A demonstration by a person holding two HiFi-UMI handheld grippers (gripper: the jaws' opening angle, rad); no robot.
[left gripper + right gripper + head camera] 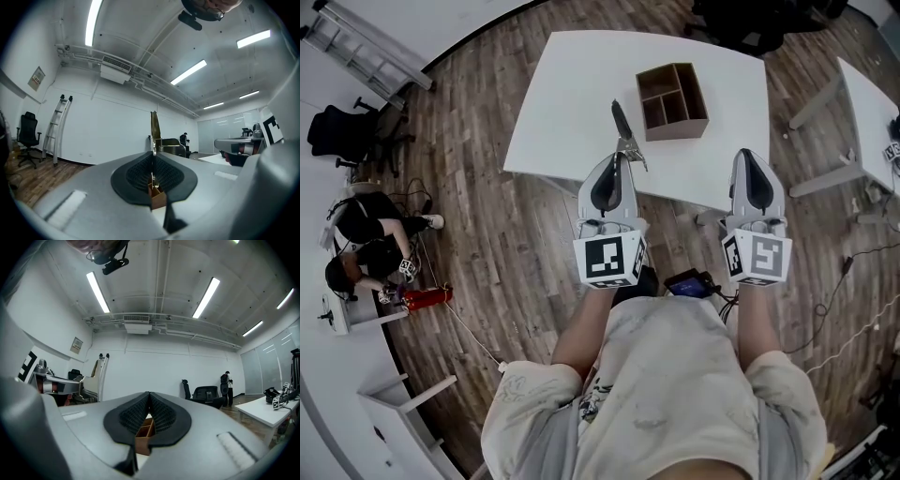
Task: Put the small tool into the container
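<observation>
over the white table's [562, 94] near edge, the left gripper [616, 161] pinches a slim dark-handled metal tool [622, 122], short of the brown wooden divided box [677, 127]; pinched so thinly, it might swivel and miss.

An office-like lab: white table [572, 94], office chair [337, 131], ladder [55, 129].

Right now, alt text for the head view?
Seen from above, the left gripper clamps a small tool that points out over a white table toward a brown compartmented container. The right gripper is shut and empty beside it, at the table's near edge.
</observation>
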